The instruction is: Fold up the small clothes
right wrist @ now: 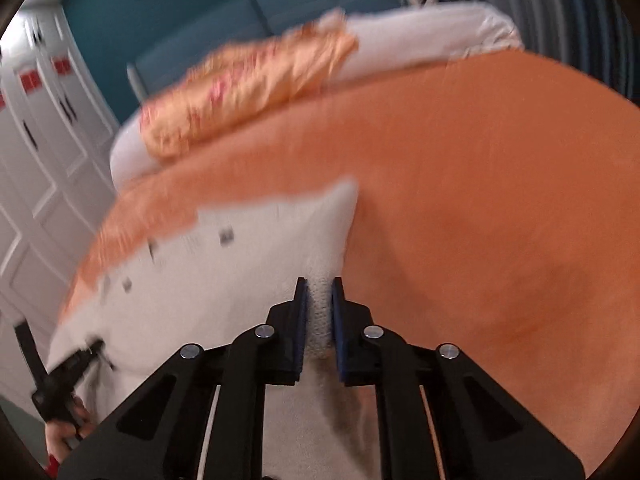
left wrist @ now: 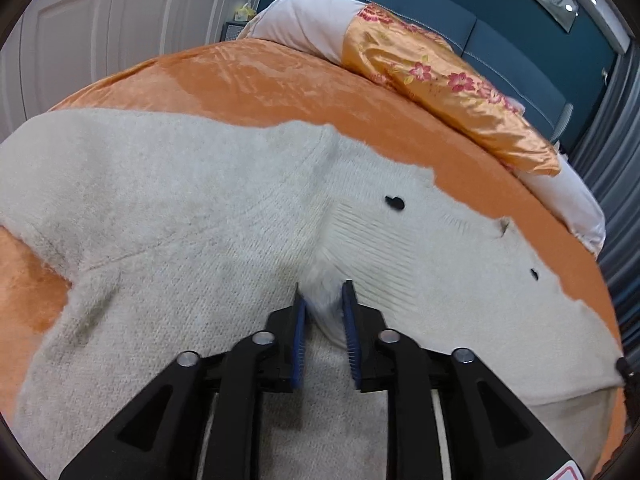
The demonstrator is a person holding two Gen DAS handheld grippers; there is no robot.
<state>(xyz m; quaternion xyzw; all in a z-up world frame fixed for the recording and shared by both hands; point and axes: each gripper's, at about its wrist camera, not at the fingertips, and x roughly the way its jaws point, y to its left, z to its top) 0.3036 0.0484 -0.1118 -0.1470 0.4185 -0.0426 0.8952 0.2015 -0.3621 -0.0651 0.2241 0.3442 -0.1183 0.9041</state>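
Observation:
A cream knitted cardigan [left wrist: 180,208] with dark buttons [left wrist: 394,202] lies spread on an orange bedspread [left wrist: 248,80]. My left gripper [left wrist: 325,292] is shut on a fold of its ribbed edge, pinched between the blue pads [left wrist: 350,320]. In the blurred right wrist view the cardigan [right wrist: 240,264] lies at the left, and my right gripper [right wrist: 319,288] is shut on a bunched cream edge of it. The left gripper [right wrist: 60,384] shows at the lower left there, in a hand.
An orange floral pillow [left wrist: 448,80] and a white pillow [left wrist: 304,20] lie at the head of the bed against a teal headboard [left wrist: 500,28]. White wardrobe doors [left wrist: 120,32] stand to the left. Grey curtains [left wrist: 616,160] hang at the right. Bare bedspread [right wrist: 500,200] extends right.

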